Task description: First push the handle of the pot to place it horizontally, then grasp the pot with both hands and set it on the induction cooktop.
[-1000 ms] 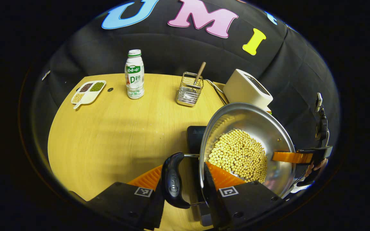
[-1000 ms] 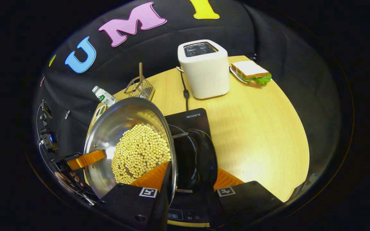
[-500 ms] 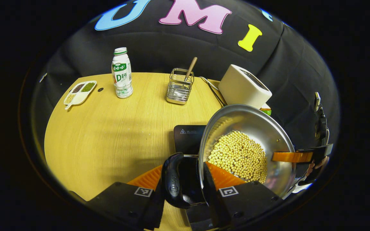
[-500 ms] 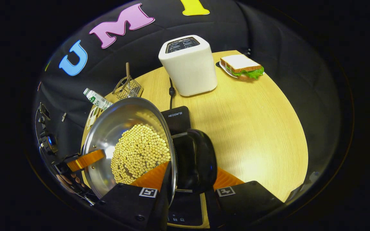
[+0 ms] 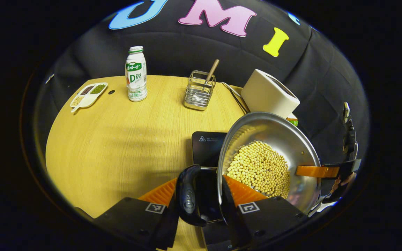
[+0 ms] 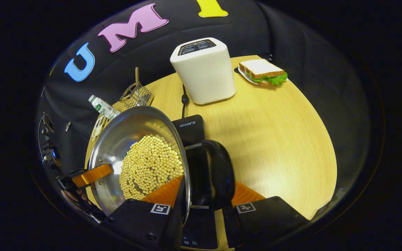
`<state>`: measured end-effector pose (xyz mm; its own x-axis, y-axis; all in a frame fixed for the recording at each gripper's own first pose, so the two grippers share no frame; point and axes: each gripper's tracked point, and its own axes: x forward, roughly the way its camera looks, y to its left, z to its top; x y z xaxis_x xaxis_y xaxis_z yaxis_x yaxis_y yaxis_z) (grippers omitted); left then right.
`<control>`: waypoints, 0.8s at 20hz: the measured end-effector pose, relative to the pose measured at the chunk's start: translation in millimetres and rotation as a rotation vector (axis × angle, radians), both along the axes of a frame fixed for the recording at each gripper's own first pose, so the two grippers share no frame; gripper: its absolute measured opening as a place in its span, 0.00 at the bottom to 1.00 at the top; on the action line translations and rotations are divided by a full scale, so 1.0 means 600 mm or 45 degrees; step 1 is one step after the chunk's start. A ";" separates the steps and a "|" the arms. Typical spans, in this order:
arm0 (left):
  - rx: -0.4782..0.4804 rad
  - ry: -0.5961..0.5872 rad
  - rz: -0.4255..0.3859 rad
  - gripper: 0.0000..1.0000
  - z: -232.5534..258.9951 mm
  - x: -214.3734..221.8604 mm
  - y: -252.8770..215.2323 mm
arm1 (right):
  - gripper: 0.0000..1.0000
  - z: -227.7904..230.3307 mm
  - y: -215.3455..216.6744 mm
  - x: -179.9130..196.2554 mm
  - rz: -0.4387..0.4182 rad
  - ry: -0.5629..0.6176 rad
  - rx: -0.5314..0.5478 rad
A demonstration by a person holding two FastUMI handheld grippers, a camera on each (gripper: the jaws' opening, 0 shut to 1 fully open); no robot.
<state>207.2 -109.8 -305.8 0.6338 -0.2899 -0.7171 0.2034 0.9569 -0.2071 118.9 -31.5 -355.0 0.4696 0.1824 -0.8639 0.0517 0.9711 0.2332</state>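
Observation:
A steel pot (image 5: 274,132) holding soybeans (image 5: 258,167) hangs tilted above the black induction cooktop (image 5: 208,144). My left gripper (image 5: 201,181) is shut on the pot's black side handle (image 5: 187,195) and rim, one finger outside the handle and one inside the pot. In the right gripper view, my right gripper (image 6: 204,186) clamps the opposite black handle (image 6: 222,170) and rim of the pot (image 6: 124,136) the same way, over the cooktop (image 6: 188,127). Each view shows the other gripper's finger on the far rim, the right gripper (image 5: 318,170) and the left gripper (image 6: 92,174).
On the round wooden table (image 5: 117,139) stand a white bottle (image 5: 136,75), a wire utensil holder (image 5: 199,90), a white toaster (image 5: 269,92) with its cord, and a divided dish (image 5: 87,94). A sandwich on a plate (image 6: 263,71) lies beyond the toaster (image 6: 204,71).
Both grippers have carried the pot across the table; the cooktop now lies farther under the pot and handles. The grips are unchanged.

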 end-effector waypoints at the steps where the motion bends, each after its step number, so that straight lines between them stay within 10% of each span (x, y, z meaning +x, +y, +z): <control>1: 0.002 0.002 0.003 0.61 -0.003 0.000 0.001 | 0.53 0.001 0.000 0.001 0.002 -0.006 -0.002; 12: 0.029 0.090 0.052 0.71 -0.035 -0.024 -0.014 | 0.51 -0.005 -0.001 -0.002 0.016 -0.011 -0.026; 16: 0.114 0.048 0.067 0.87 -0.017 -0.032 0.002 | 0.78 0.012 -0.008 -0.012 0.014 -0.015 -0.043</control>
<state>188.0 -108.6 -316.0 0.6188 -0.1908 -0.7620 0.1461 0.9811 -0.1269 111.9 -36.1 -347.9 0.4779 0.1587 -0.8639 0.0383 0.9788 0.2010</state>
